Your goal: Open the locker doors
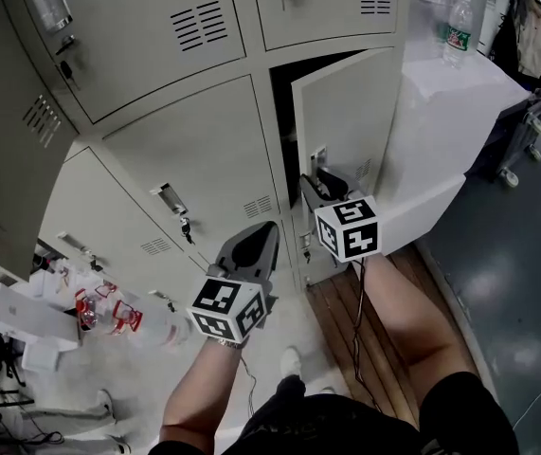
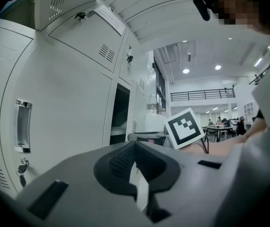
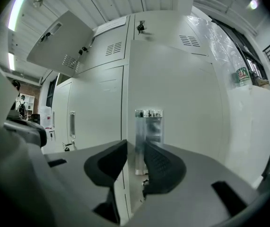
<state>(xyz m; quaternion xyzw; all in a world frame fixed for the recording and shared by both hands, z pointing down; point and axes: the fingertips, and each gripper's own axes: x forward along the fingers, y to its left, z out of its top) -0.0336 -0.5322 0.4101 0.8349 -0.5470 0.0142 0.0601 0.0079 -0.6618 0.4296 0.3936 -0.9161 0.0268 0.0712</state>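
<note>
Gripping the edge of the locker door (image 1: 346,112) with our right tool (image 3: 135,148), we risk slipping off if we pull askew; our left tool (image 2: 134,145) hangs clenched, empty.

Two grippers are in view, the left gripper (image 1: 268,227) and the right gripper (image 1: 310,183), and each carries one marker cube (image 1: 227,309), making two cubes. One locker door (image 1: 346,121) stands ajar. Four closed doors (image 1: 185,154) with vent slots show plainly in the head view. One plastic bottle (image 1: 457,28) stands upright at the top right
</note>
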